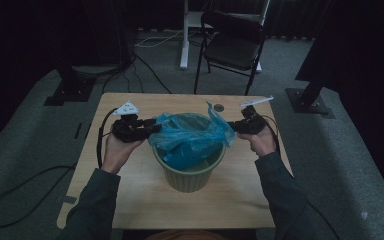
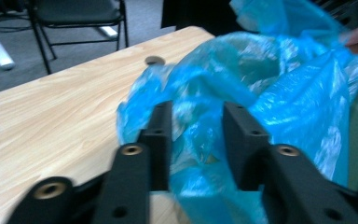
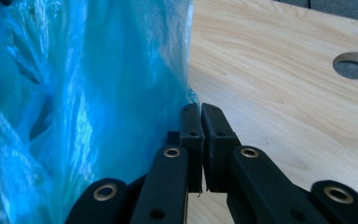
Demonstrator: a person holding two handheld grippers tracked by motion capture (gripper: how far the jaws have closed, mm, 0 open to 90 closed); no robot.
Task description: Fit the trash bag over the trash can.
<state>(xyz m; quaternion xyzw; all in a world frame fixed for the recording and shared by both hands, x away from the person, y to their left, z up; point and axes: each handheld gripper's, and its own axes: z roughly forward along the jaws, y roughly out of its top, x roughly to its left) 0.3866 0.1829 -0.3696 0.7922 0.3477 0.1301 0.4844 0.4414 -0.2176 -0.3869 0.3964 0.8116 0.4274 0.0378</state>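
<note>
We are fitting a crinkled blue plastic bag (image 1: 192, 137) into a ribbed pale-green round bin (image 1: 190, 175) on the light wooden table (image 1: 130, 200). The right gripper (image 3: 200, 112) is pinching the bag's edge, its jaws together on the film. The left gripper (image 2: 193, 140) is standing apart, with bag film between its jaws but not visibly pressed. In our judgement, the next move calls for closing the left jaws, then drawing the rim outward over the bin's lip.

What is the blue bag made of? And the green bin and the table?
The blue bag looks like thin plastic film: shiny, crinkled, see-through in places. The green bin seems to be matte moulded plastic, with ribs down its side, though that is less sure. The table shows pale wood grain, perhaps a printed laminate.
</note>
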